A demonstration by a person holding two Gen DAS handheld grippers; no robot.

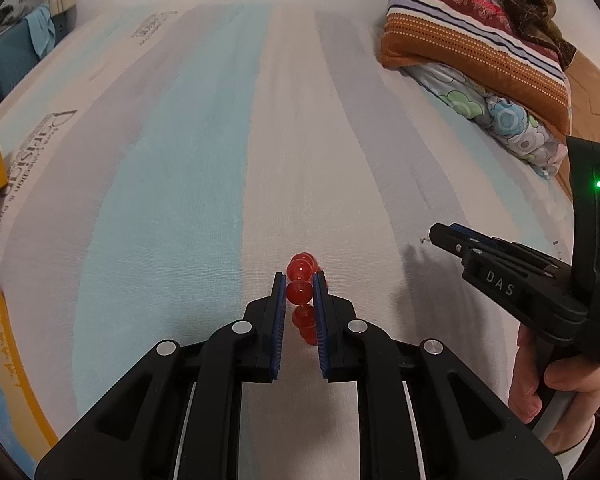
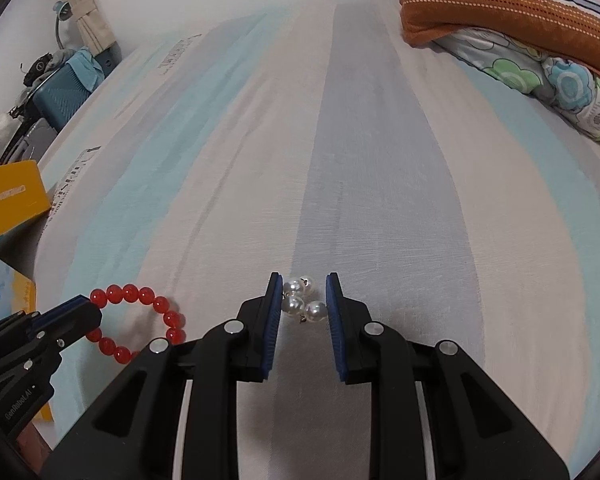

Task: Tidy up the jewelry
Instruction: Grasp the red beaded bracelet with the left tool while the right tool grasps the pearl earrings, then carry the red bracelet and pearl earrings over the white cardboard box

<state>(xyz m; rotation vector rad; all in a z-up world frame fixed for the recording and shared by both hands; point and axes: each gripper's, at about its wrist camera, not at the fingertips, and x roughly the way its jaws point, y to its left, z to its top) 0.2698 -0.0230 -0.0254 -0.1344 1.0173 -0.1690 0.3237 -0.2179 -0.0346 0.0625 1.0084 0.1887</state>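
A red bead bracelet (image 1: 300,292) lies on the striped bedsheet. My left gripper (image 1: 300,280) is shut on one of its beads; in the right wrist view the bracelet (image 2: 140,322) forms a ring with the left gripper (image 2: 88,318) at its left side. A cluster of white pearl earrings (image 2: 302,300) lies between the fingers of my right gripper (image 2: 303,282), which stands open around them without touching. The right gripper (image 1: 444,236) also shows at the right in the left wrist view.
A yellow box (image 2: 12,200) sits at the bed's left edge. A striped pillow (image 1: 472,40) and a floral quilt (image 1: 500,116) lie at the far right. A teal suitcase (image 2: 60,92) stands beyond the bed on the left.
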